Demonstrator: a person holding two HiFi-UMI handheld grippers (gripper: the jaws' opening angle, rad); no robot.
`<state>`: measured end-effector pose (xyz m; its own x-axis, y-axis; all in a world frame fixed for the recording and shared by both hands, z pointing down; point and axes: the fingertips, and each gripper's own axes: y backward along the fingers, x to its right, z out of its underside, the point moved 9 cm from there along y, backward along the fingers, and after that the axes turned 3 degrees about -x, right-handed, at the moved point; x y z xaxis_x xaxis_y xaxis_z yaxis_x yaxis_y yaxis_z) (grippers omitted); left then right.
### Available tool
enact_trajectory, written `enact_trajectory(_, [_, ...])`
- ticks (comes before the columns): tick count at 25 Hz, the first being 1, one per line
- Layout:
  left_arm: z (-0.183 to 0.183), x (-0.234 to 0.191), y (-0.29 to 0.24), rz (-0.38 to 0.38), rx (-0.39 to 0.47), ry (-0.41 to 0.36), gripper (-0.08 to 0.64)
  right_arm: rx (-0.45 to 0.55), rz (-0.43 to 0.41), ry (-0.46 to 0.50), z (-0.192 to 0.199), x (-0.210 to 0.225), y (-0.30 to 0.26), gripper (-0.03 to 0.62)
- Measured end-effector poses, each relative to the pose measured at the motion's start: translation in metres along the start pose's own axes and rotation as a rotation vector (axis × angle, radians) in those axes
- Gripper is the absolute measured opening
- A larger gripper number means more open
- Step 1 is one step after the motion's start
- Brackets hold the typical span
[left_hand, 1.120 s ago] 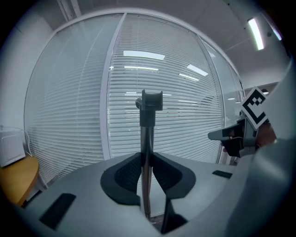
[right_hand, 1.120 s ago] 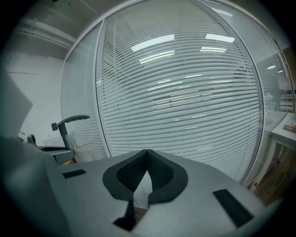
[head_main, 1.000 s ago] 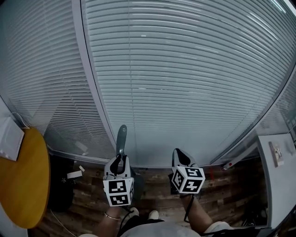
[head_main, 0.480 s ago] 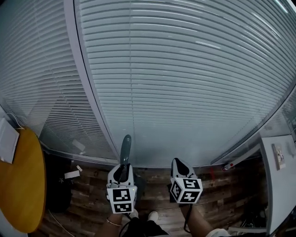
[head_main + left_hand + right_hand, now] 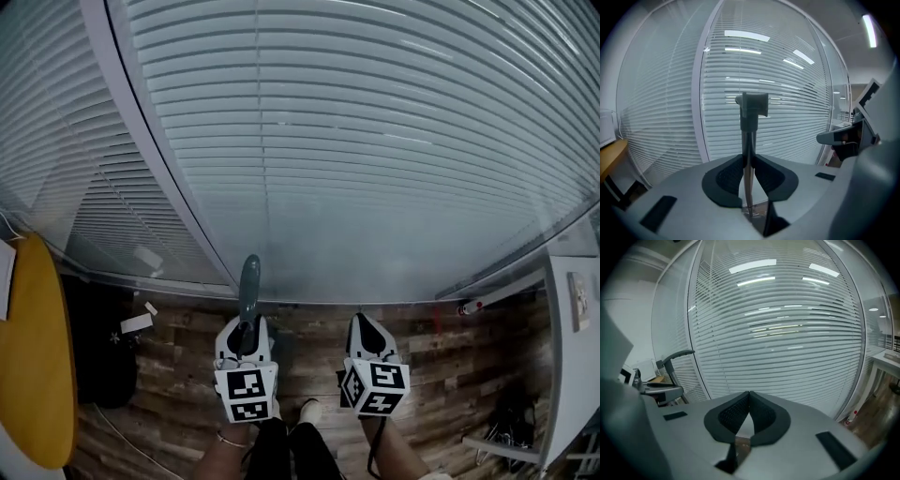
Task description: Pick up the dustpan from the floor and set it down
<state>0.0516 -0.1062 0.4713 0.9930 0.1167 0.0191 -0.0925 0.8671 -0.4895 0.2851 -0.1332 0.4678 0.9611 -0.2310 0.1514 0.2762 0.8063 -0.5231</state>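
Fingers (image 5: 724,180) of left gripper (image 5: 748,161) pinch dustpan handle (image 5: 751,112), visible only in its view.

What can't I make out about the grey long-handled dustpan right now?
Its pan: head view, mostly hidden beneath the left gripper; left gripper view shows only the upright grey handle.
Contact with the wooden floor: shown in no view.
Red-tipped white object, head view: too small.

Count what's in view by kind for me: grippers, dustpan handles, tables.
Grippers: 2. The left gripper has its fingers shut on the handle; the right gripper is shut with nothing in it.
Dustpan handle: 1
Tables: 2, the round yellow table and the white table.
Total: 5
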Motion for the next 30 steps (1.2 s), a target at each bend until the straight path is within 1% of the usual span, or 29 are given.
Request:
enact_trajectory(9, [0.047,-0.003,-0.033,0.023,-0.043,-0.001,0.087,-0.022,0.055,-0.052,0.039,0.004,-0.035,0.032])
enact_trajectory(14, [0.073,-0.001,-0.052,0.022,-0.071,-0.004,0.087,-0.054,0.081,-0.077,0.069,0.006,-0.052,0.032])
enact_trajectory(21, [0.108,-0.006,-0.077,0.024,-0.103,0.001,0.087,-0.099,0.07,-0.039,0.101,0.002,-0.079,0.032])
enact_trajectory(28, [0.137,-0.006,-0.098,0.027,-0.133,-0.008,0.087,-0.137,0.075,-0.063,0.125,0.004,-0.094,0.032])
enact_trajectory(30, [0.141,-0.005,-0.104,0.027,-0.126,-0.014,0.087,-0.152,0.074,-0.061,0.131,0.005,-0.097,0.032])
